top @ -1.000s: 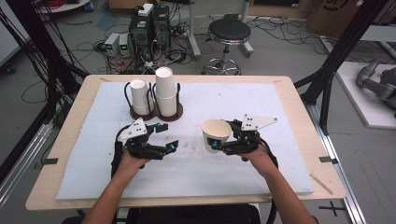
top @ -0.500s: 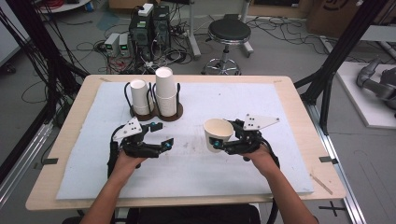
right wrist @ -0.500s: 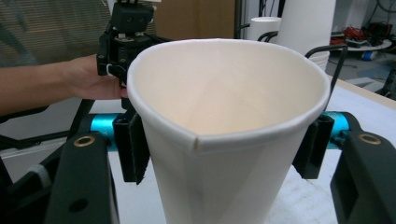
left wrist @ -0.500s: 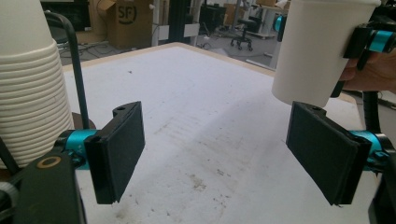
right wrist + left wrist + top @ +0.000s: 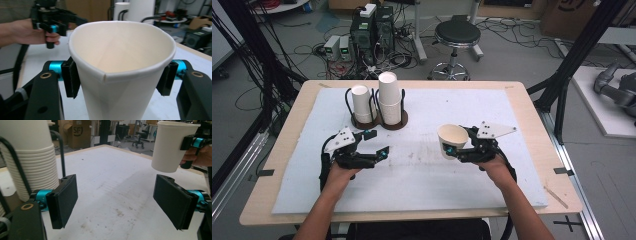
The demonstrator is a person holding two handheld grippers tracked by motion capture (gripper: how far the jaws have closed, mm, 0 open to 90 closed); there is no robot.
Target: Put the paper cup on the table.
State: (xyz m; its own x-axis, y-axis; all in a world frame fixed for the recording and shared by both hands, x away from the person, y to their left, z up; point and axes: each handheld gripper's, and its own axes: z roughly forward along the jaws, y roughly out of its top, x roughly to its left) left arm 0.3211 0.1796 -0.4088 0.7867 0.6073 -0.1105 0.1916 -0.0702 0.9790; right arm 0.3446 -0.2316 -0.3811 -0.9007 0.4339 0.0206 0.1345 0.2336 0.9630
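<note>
Jaws of the right gripper pinch an upright, seemingly lifted paper cup; left gripper spread, empty, hand level.

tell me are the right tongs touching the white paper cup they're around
Touching. In the right gripper view both black pads of the right tongs press the sides of the white paper cup, its rim squeezed slightly oval.
</note>
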